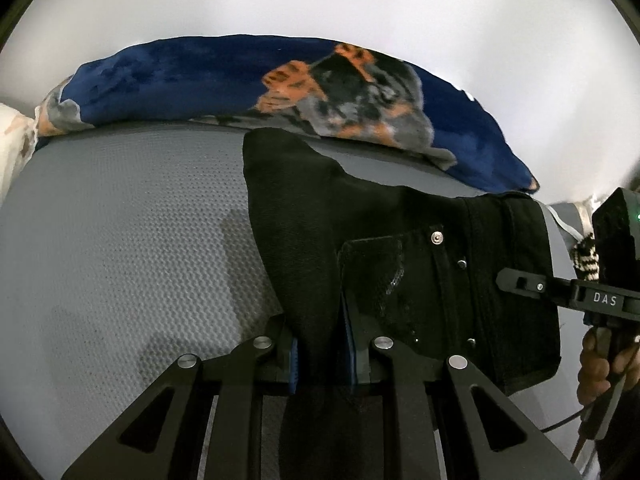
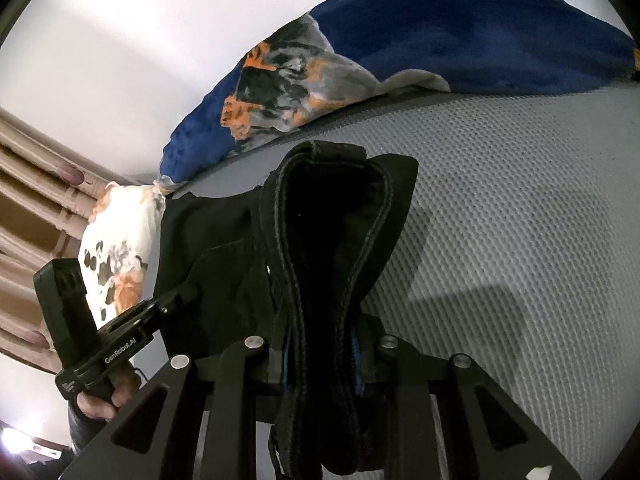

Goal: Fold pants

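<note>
We are clamping the black denim pants (image 1: 400, 248) in both the left gripper (image 1: 322, 356) and right gripper (image 2: 320, 356), above the grey textured mattress (image 1: 120, 220).

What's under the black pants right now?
The grey textured mattress lies beneath the pants, which both grippers hold up. The blue blanket sits behind. Whatever is directly under the cloth is hidden.

Black gripper (image 1: 320, 356), blue pads, silver screws

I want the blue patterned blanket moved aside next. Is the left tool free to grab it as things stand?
Probably not: the left tool is shut on the black denim pants, which also hang in front of the blue patterned blanket. It would have to let go first.
</note>
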Motion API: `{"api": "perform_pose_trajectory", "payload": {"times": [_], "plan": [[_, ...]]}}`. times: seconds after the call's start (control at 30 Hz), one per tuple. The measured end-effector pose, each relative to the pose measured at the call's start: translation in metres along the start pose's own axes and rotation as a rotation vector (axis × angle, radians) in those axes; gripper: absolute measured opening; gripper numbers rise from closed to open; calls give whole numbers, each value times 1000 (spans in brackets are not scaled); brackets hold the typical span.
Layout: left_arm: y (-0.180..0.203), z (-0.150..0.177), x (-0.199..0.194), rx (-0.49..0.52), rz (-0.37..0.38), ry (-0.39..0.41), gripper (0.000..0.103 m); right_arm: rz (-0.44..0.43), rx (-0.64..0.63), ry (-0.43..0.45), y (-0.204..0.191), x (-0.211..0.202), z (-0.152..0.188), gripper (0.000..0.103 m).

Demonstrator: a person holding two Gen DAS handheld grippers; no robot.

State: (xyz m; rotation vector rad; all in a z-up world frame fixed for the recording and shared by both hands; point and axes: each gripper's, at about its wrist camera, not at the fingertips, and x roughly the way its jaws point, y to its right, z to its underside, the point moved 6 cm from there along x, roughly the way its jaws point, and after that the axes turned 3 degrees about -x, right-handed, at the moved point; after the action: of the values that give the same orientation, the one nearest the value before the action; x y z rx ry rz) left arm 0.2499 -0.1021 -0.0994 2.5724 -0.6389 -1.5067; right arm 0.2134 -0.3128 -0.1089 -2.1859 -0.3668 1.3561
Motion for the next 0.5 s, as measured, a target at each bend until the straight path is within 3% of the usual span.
{"api": "perform_pose_trajectory", "payload": {"times": [0.2,0.27,0.37,0.5], "plan": [[-15,-2,20,5,-32,-20,18,70,4,6,14,21,-4,21],[-21,2,31,4,-53,-34,19,115,-5,1,21,27,-3,26],[-27,9,40,2,-64,-36,28,207,-31,-12,28,33,3,40],[-27,15,42,32,-127,-12,40,259,-41,-10,28,32,11,46]]}}
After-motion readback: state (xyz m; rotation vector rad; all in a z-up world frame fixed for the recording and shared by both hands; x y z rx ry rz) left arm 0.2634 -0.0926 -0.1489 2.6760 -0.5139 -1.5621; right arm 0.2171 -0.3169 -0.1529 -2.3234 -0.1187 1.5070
